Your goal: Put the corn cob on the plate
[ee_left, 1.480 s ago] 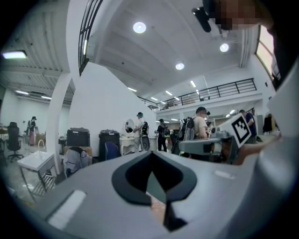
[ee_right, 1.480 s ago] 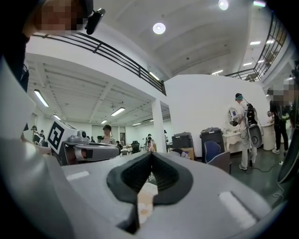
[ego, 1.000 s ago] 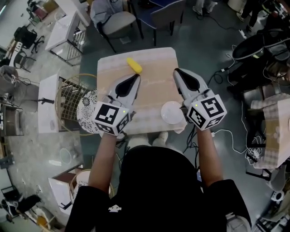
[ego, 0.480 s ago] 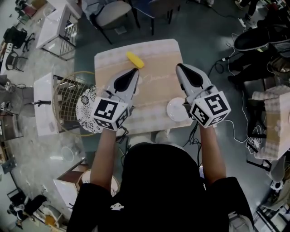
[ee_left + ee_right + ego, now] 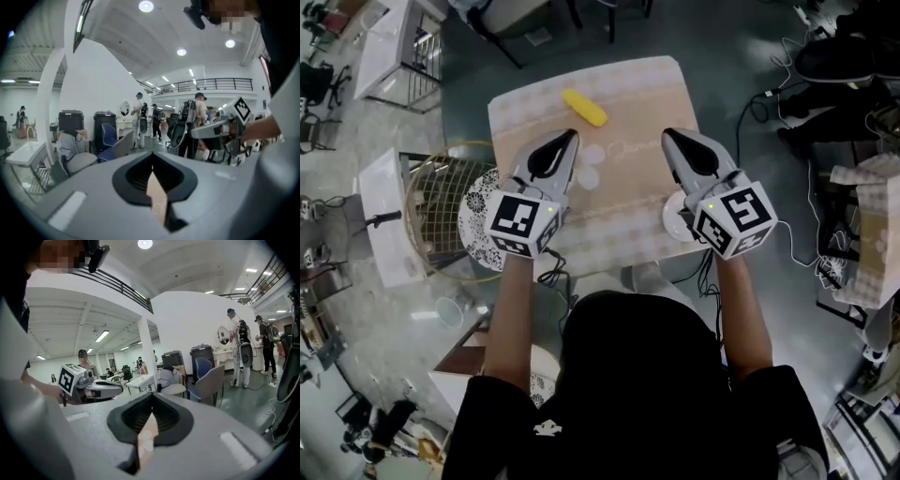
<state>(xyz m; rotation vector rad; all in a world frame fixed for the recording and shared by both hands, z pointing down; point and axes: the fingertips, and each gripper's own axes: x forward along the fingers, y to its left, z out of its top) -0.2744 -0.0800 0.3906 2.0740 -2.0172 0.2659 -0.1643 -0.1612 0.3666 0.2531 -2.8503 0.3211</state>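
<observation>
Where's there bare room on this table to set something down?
Free: the far right of the table, beside the corn cob, and the middle strip between the left gripper and right gripper. Crowded: the near right edge, with the plate under the right gripper.

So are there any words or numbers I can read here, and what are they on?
No text here can be read.
Table: faint curly writing near the middle, too blurred to read.
Cubes on the left gripper and right gripper: black-and-white square patterns, not letters or numbers.
</observation>
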